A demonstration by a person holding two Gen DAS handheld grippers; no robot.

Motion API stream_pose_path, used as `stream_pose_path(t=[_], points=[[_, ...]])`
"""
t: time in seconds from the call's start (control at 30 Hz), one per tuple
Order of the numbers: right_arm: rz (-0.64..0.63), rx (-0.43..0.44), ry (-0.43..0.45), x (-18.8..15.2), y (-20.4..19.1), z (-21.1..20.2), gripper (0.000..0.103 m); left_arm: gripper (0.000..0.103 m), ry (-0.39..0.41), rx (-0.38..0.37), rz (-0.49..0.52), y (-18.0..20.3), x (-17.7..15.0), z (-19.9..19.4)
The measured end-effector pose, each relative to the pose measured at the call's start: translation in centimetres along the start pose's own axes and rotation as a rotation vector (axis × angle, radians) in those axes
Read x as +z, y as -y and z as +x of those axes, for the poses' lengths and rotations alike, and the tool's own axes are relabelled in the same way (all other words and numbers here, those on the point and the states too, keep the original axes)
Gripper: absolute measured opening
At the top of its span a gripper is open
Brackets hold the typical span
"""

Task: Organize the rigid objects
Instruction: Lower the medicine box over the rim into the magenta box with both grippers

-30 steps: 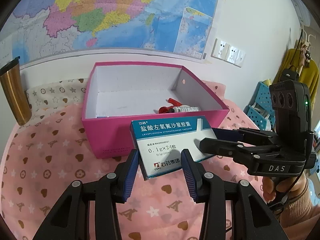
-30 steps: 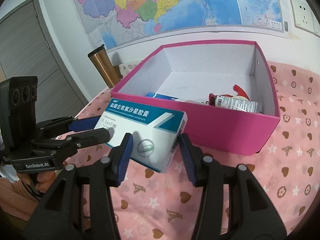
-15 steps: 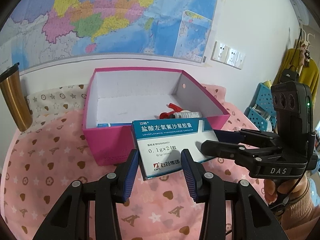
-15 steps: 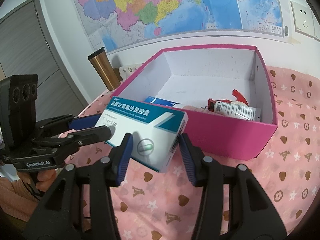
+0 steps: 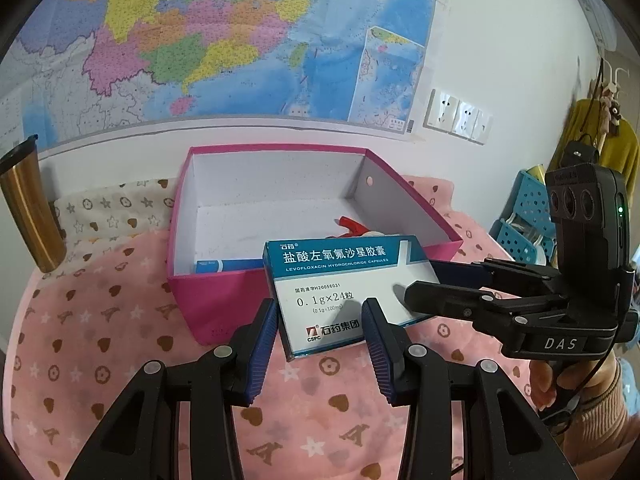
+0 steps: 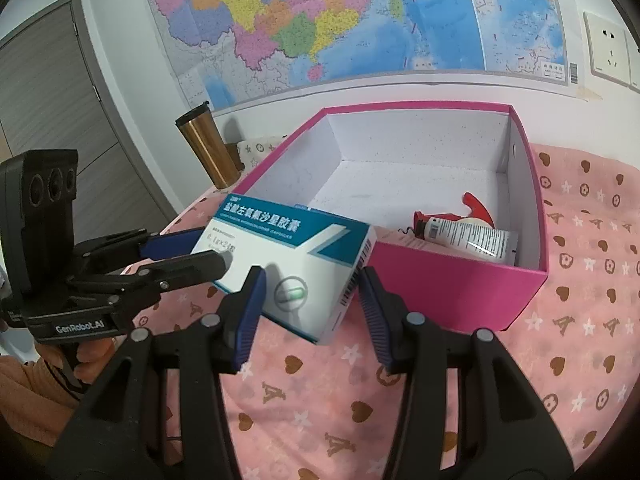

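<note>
Both grippers holding the capsule box [image 5: 344,292] before the pink box [image 5: 224,304]
Left fingers [image 5: 262,334] and right fingers [image 6: 250,300] are clamping it, long axis running across, pink box lying just beyond

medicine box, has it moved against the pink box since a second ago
Yes, slightly upward: the medicine box now has its top edge above the front rim of the pink box, which it only about matched before.

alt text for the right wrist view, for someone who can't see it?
Both grippers, right gripper and left gripper, hold a blue-and-white medicine box above a pink patterned cloth, before an open pink storage box containing a white tube. A wall map hangs behind.
</note>
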State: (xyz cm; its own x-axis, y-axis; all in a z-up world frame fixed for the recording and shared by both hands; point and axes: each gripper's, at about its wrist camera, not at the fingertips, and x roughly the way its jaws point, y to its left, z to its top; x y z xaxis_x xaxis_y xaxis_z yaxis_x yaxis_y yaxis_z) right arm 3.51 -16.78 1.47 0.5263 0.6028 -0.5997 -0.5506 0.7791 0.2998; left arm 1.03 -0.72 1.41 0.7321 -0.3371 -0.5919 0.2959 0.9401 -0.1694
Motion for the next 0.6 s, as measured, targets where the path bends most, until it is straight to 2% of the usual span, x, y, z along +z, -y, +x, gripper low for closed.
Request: stream_pose_path(t=[0.6], points=[[-0.008, -0.001, 0.009, 0.51, 0.40, -0.08, 0.051, 0.043, 0.011, 0.001, 0.002, -0.20, 0.66, 0.32]])
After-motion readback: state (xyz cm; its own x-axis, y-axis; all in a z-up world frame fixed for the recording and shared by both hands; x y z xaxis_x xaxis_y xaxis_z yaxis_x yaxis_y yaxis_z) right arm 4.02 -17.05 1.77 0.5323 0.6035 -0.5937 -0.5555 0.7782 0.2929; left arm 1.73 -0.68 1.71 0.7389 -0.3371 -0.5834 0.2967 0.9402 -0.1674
